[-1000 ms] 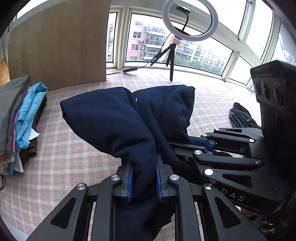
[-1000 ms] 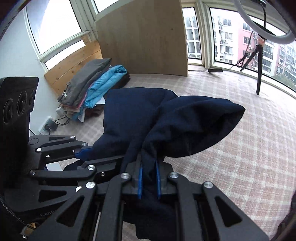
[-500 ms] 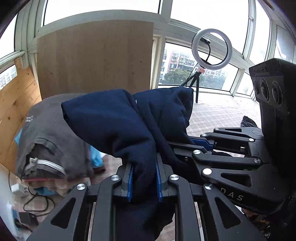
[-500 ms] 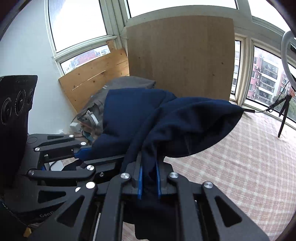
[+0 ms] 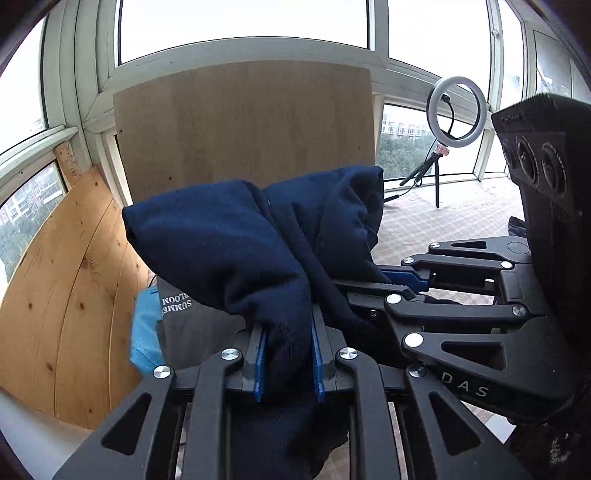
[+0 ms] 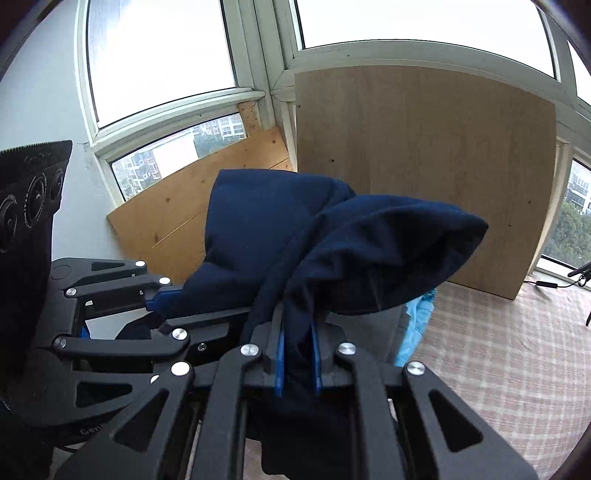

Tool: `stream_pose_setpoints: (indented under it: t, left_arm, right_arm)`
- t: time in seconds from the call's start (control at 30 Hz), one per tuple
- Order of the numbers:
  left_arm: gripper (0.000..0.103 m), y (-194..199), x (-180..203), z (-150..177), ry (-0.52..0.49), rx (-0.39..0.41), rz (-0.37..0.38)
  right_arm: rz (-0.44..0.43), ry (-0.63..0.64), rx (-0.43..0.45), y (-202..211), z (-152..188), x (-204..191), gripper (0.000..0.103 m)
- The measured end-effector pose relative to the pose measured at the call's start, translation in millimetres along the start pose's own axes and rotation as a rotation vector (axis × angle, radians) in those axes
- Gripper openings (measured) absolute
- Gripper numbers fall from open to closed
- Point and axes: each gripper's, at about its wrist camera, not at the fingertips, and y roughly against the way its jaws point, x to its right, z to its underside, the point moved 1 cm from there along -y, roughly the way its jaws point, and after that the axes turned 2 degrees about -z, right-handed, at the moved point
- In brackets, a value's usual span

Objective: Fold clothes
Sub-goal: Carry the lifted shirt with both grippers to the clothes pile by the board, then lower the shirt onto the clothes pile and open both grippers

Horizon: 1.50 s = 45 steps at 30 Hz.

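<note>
I see bay of white-framed windows [image 5: 243,22] wrapping room, flat overcast daylight, apartment blocks [image 6: 218,125] and trees outside. Tall plywood panel [image 5: 243,125] propped upright against window corner; knotty pine board [image 5: 70,295] leaning beside it. White wall [image 6: 40,88] at left. Pink checked floor covering [image 6: 509,354]. Ring light on tripod [image 5: 456,110] near far glass.

Ring light [image 5: 456,110] on tripod, upright wooden board [image 5: 243,125], checked floor [image 6: 517,354]

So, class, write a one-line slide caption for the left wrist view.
Left gripper and right gripper both clamp a folded navy garment above a grey top.
</note>
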Motion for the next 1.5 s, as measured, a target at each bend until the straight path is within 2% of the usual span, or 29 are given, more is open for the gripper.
stream_pose_setpoints:
  t: [0.27,0.33,0.37,0.4,0.47,0.5,0.57,0.6,0.63,0.7,0.83,0.9,0.97,1.03,1.1,1.2,1.3,1.37,1.4,1.43,1.5]
  left_arm:
    - [0.018,-44.6,-50.0,6.0,-0.021,-0.045,0.069]
    - [0.023,-57.1,-59.7,16.1,-0.062,-0.059,0.055]
    - [0.024,-65.7,-69.4,25.8,-0.053,-0.097,0.014]
    - [0.026,-73.5,-82.0,34.9,-0.019,-0.133,-0.028]
    - [0.034,-73.8,-109.6,55.3,0.082,-0.153,-0.022]
    - [0.043,-73.8,-123.2,65.3,0.133,-0.163,-0.019]
    - [0.046,-65.6,-134.7,71.2,0.198,-0.142,0.030]
    - [0.046,-62.2,-133.7,70.8,0.194,-0.134,0.025]
    - [0.046,-59.7,-130.2,69.2,0.175,-0.136,0.003]
    - [0.044,-49.7,-122.5,65.6,0.146,-0.122,-0.022]
    - [0.046,-25.6,-113.9,47.1,0.120,-0.051,-0.026]
    - [0.049,-22.6,-117.2,33.4,0.132,-0.020,-0.037]
    - [0.050,-29.8,-125.5,18.8,0.170,-0.013,-0.045]
    - [0.050,-46.4,-137.5,3.8,0.216,-0.017,-0.055]
    - [0.051,-67.3,-146.2,-8.8,0.240,-0.037,-0.059]
    - [0.051,-99.6,-156.7,-16.1,0.262,-0.090,-0.067]
    - [0.052,-124.0,-172.0,-14.2,0.307,-0.129,-0.022]
    - [0.043,-132.3,-176.0,-10.9,0.330,-0.129,0.036]
    - [0.022,-133.8,-177.4,-8.9,0.342,-0.121,0.073]
    - [0.007,-132.5,-175.8,-9.2,0.344,-0.100,0.103]
    - [0.003,-120.9,-169.0,-8.1,0.306,-0.051,0.071]
  right_arm:
    - [0.036,-0.029,-0.037,-62.6,-13.3,-7.2,0.012]
    - [0.029,-0.036,-0.047,-72.9,-11.9,-4.1,0.012]
    - [0.012,-0.040,-0.050,-75.7,-10.1,-0.5,0.012]
    - [0.000,-0.057,-0.061,-76.0,-6.0,7.7,0.011]
    - [0.011,-0.139,-0.090,-66.5,9.4,40.6,0.011]
    - [0.020,-0.198,-0.097,-58.8,18.7,60.7,0.012]
    - [-0.014,-0.336,-0.094,-43.8,33.8,97.3,0.017]
    - [-0.050,-0.383,-0.102,-39.9,37.5,108.6,0.017]
    - [-0.071,-0.401,-0.114,-37.3,38.4,114.2,0.018]
    - [-0.037,-0.360,-0.105,-29.0,34.0,114.6,0.019]
    - [-0.037,-0.304,-0.050,-24.5,23.5,116.5,0.036]
    - [-0.025,-0.306,-0.024,-33.8,17.1,125.1,0.039]
    - [-0.021,-0.341,-0.006,-46.7,9.8,140.6,0.040]
    - [-0.054,-0.396,-0.006,-65.0,3.6,157.7,0.040]
    - [-0.078,-0.433,-0.031,-84.8,-0.2,168.9,0.040]
    - [-0.111,-0.483,-0.078,-114.9,-5.2,183.5,0.040]
    - [-0.169,-0.522,-0.099,-134.2,-4.2,192.1,0.040]
    - [-0.211,-0.537,-0.099,-139.9,-1.9,193.8,0.040]
    - [-0.223,-0.527,-0.097,-140.9,-1.9,191.6,0.040]
    - [-0.225,-0.509,-0.094,-140.6,-2.3,188.8,0.040]
    - [-0.222,-0.472,-0.073,-134.6,-3.7,183.7,0.029]
